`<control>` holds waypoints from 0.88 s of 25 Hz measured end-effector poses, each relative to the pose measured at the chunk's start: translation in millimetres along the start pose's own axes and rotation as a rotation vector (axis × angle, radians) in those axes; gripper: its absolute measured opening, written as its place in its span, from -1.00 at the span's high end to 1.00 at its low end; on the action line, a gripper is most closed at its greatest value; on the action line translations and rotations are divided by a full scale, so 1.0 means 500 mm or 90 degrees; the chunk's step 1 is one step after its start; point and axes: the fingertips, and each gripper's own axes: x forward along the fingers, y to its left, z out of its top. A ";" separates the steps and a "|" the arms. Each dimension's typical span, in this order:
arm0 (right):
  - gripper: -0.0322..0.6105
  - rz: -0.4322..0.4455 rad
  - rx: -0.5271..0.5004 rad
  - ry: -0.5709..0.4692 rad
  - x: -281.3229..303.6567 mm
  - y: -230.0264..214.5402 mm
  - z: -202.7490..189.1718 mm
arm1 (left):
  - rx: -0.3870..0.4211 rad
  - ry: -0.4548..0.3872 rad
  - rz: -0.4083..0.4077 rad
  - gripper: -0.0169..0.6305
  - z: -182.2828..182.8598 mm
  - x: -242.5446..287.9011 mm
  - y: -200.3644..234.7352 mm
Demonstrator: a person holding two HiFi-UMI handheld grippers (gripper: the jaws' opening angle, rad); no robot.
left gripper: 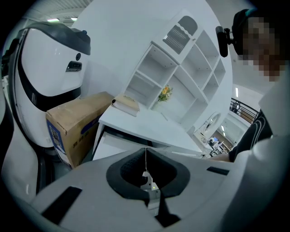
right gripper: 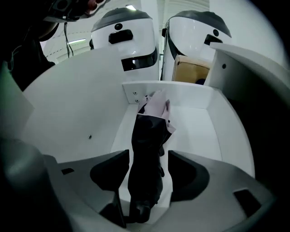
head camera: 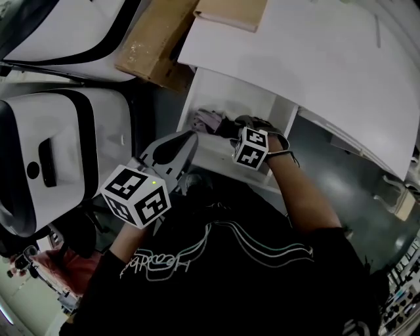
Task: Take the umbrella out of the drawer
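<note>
A folded black umbrella (right gripper: 147,149) with a pale lilac end lies lengthwise in the open white drawer (right gripper: 195,131). In the head view the umbrella (head camera: 209,121) shows as a dark and lilac bundle in the drawer (head camera: 236,95). My right gripper (right gripper: 148,159) points steeply down into the drawer with its jaws wide apart. The umbrella's near end sits between them, with a gap at the right pad (right gripper: 188,174). In the head view the right gripper (head camera: 232,126) reaches in from the front. My left gripper (left gripper: 146,156) is shut on nothing and hovers at the drawer's front left corner (head camera: 190,139).
The drawer belongs to a white table (head camera: 308,59) with a book (head camera: 230,12) on its top. A cardboard box (head camera: 154,46) leans beside it on the left. Two large white machines with black trim (head camera: 59,151) stand further left. White open shelves (left gripper: 181,68) rise behind the table.
</note>
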 end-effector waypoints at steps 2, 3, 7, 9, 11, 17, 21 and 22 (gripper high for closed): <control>0.14 0.007 -0.004 0.007 0.020 0.000 -0.001 | -0.010 -0.005 0.009 0.88 -0.005 0.006 0.013; 0.14 0.011 -0.006 0.012 0.030 0.000 -0.003 | -0.015 -0.009 0.015 0.88 -0.006 0.008 0.020; 0.14 0.005 -0.004 0.013 0.056 -0.005 0.000 | -0.035 -0.018 0.029 0.88 -0.011 0.012 0.043; 0.14 -0.001 -0.005 0.016 0.069 -0.004 -0.004 | -0.041 -0.019 0.034 0.88 -0.015 0.011 0.053; 0.14 -0.002 0.001 0.021 0.081 -0.002 -0.011 | -0.044 -0.021 0.038 0.88 -0.017 0.009 0.060; 0.14 0.017 0.005 0.037 0.082 -0.003 -0.011 | -0.048 -0.025 0.040 0.88 -0.013 0.001 0.066; 0.21 0.019 0.008 0.048 0.079 -0.015 -0.009 | -0.052 -0.022 0.030 0.88 -0.009 0.004 0.069; 0.22 0.018 0.010 0.049 0.078 -0.017 -0.008 | -0.050 -0.021 0.026 0.88 -0.009 0.004 0.069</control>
